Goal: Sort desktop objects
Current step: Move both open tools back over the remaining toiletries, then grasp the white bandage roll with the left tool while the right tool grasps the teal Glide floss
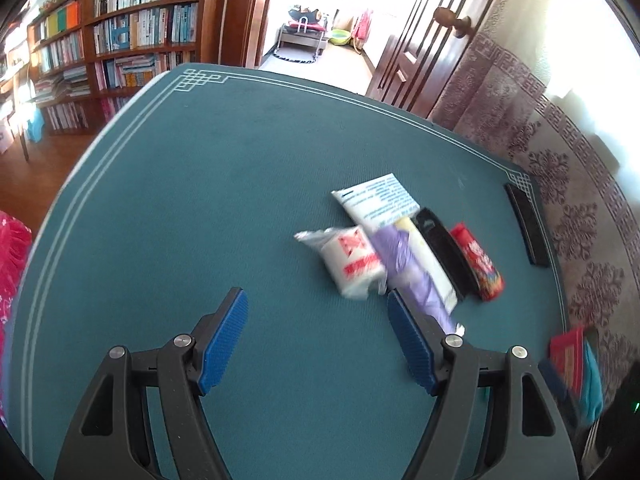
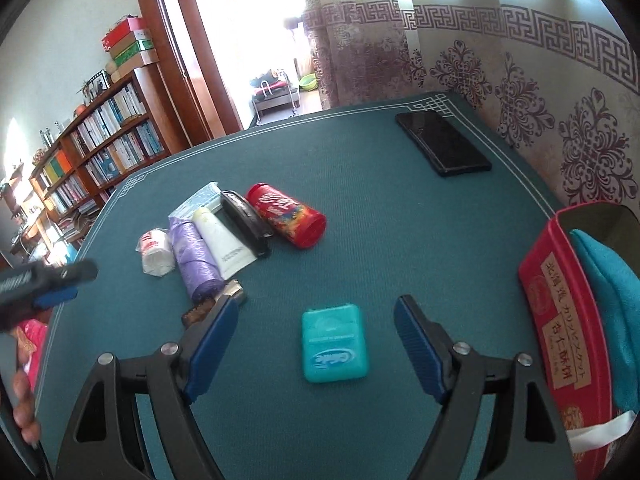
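Right hand-held gripper (image 2: 316, 336) lining up on teal floss box (image 2: 334, 343).
Jaws standing wide, empty; I am straddling the box, long axis pointing away; left hand-held gripper (image 1: 316, 336) farther, also gaping, empty.

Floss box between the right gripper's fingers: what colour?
Teal floss box with a blue-and-white logo; right wrist view shows it best.

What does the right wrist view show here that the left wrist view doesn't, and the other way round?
Only the right wrist view shows the teal floss box between the open right gripper, and the left gripper from the side. Only the left wrist view shows the open left gripper head-on, nothing in it. Both show the red can, purple roll, black phone and red tin.
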A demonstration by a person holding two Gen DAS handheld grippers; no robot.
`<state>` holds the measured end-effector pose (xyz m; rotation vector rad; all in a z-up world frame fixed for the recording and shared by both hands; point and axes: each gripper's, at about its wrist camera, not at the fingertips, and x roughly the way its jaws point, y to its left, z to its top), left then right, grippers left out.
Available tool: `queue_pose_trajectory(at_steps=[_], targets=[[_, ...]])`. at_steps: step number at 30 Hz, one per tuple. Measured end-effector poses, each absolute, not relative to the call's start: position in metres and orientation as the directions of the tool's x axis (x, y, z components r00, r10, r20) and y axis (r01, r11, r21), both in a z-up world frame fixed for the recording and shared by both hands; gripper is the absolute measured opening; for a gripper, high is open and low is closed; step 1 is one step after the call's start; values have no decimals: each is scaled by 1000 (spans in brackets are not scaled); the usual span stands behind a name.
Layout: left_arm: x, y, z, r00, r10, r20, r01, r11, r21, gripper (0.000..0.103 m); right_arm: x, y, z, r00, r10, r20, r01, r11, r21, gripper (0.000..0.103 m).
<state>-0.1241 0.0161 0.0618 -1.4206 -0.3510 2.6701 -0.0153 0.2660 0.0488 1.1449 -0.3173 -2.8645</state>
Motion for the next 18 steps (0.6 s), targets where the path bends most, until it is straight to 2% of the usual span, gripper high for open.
queue_pose_trajectory(at_steps=[4,6,11,18], targets=[[-155,26,42,-515,205,-832,89,-953,-290,75,-15,277,39,-726,-125,-676,-38,-974,222,83],[-164,26,35,-508,181,-842,112,-956,-272,75,-16,281,33,-721,-136,-679,-45,-969,242,83],[-168,17,27,-547,207,-811,117,-940,-319,75,-16,280,26,-710,-172,-683,-42,-958,285,83],[-163,5,25,-585,341,-736,67,-884,-463,76,-14,269,26,-735,-99,-670,-39,-981,188,83]])
